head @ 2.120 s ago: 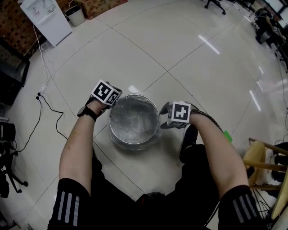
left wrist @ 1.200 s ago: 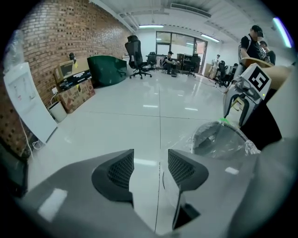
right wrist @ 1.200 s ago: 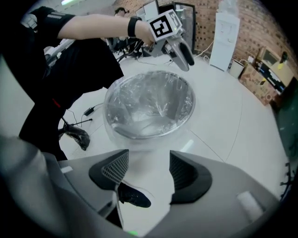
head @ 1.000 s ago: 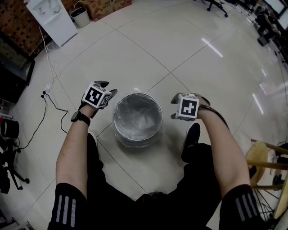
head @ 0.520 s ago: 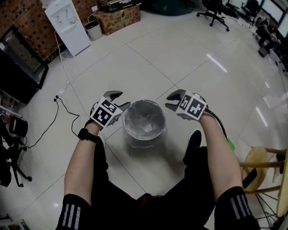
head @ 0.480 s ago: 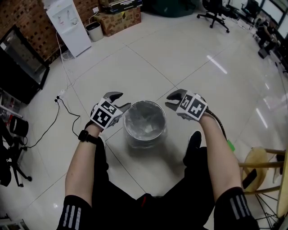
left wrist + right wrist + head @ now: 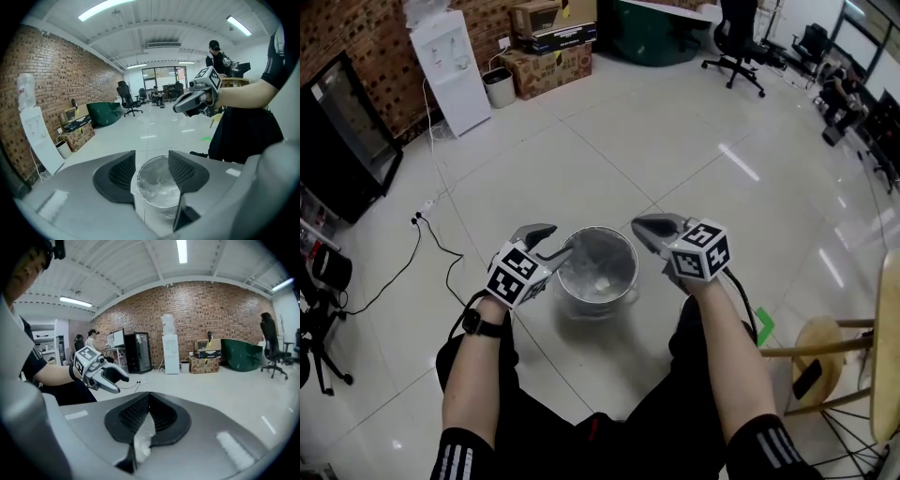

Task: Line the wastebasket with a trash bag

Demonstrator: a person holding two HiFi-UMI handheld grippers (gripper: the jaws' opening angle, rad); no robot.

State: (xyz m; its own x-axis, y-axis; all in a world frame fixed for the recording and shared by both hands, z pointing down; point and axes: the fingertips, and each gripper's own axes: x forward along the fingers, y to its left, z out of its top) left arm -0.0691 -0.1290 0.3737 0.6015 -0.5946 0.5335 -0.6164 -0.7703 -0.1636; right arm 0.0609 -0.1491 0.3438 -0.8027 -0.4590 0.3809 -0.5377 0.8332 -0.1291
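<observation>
The round wastebasket (image 7: 598, 272) stands on the tiled floor in front of my legs, with clear crinkled bag film lining it and folded over its rim. My left gripper (image 7: 555, 242) hovers at its left, jaws open and just narrowed a little; in the left gripper view the basket (image 7: 157, 187) shows beyond the empty gap of that gripper (image 7: 152, 159). My right gripper (image 7: 639, 225) hangs above the basket's right rim, and its jaws have just been closing. In the right gripper view the right gripper (image 7: 149, 399) is shut. A pale crinkled patch shows in the slit below; I cannot tell if film is pinched.
A white water dispenser (image 7: 441, 66), a small bin (image 7: 497, 89) and cardboard boxes (image 7: 548, 61) stand along the brick wall. A black screen (image 7: 347, 131) and a floor cable (image 7: 441, 248) lie left. A wooden stool (image 7: 825, 347) stands right, an office chair (image 7: 736, 47) far back.
Both grippers have lifted away from the basket's rim and come nearer the camera. The right jaws went from wide open to shut. The head view has tilted up.
</observation>
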